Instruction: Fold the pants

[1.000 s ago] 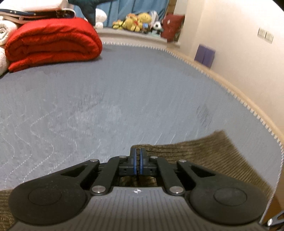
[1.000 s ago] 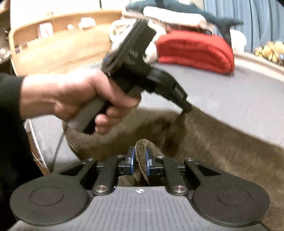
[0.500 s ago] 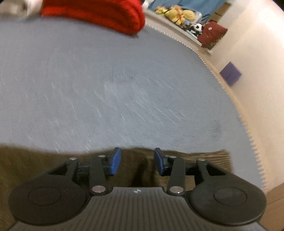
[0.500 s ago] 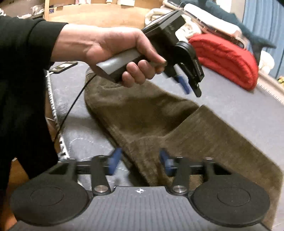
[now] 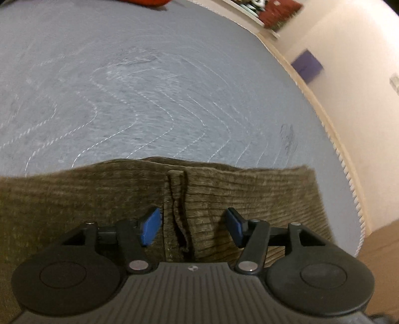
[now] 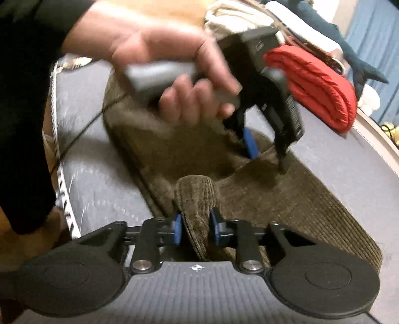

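Brown corduroy pants lie folded on the grey quilted bed. My left gripper is open just above the pants, its blue pads on either side of a raised seam fold. In the right wrist view the same left gripper is held in a hand over the pants, open. My right gripper is shut on a bunched fold of the pants near the bed's near edge.
A folded red quilt and white bedding lie at the far end of the bed. The bed edge with white stitching runs along the right, next to a cream wall with a purple box.
My left gripper let go of the pants, opened wide and dropped lower over them. My right gripper opened half a second ago and is now shut on a fold of the pants.
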The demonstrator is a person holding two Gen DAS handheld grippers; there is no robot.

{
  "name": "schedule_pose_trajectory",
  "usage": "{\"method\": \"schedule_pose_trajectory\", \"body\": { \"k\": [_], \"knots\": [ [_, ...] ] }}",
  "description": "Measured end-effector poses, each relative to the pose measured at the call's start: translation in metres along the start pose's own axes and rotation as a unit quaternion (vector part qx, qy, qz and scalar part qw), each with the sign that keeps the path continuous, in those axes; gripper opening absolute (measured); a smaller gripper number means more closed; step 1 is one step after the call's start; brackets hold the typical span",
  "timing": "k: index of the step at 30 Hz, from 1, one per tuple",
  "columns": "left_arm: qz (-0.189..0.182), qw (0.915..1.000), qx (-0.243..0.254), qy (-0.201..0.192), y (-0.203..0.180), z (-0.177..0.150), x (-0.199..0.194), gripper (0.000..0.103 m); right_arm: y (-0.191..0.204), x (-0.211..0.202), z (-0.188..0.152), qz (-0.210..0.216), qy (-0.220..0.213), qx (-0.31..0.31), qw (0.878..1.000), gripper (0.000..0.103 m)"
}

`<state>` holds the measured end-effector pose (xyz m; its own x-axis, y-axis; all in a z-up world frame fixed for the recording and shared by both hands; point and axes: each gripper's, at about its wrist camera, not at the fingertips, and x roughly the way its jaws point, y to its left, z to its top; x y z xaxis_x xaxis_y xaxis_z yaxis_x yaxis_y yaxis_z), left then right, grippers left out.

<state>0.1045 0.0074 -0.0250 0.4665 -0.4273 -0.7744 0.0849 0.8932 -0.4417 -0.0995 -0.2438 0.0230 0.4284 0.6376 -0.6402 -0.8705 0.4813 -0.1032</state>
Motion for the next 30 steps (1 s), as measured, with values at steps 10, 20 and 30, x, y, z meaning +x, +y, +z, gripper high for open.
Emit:
{"method": "schedule_pose_trajectory", "body": {
  "k": [10, 20, 30],
  "knots": [
    [0.018, 0.9949, 0.040, -0.090, -0.018, 0.009, -0.051, 0.016, -0.008, -0.013, 0.002, 0.004, -0.070, 0.047, 0.996, 0.020],
    [0.150, 0.9718, 0.125, -0.133, -0.027, -0.002, -0.061, 0.035, -0.040, -0.021, -0.002, 0.007, -0.040, 0.165, 0.985, 0.054],
    [0.070, 0.9675, 0.194, -0.146, -0.074, -0.023, -0.068, 0.035, -0.115, -0.043, -0.058, -0.245, 0.033, 0.375, 0.894, 0.071]
  ]
}}
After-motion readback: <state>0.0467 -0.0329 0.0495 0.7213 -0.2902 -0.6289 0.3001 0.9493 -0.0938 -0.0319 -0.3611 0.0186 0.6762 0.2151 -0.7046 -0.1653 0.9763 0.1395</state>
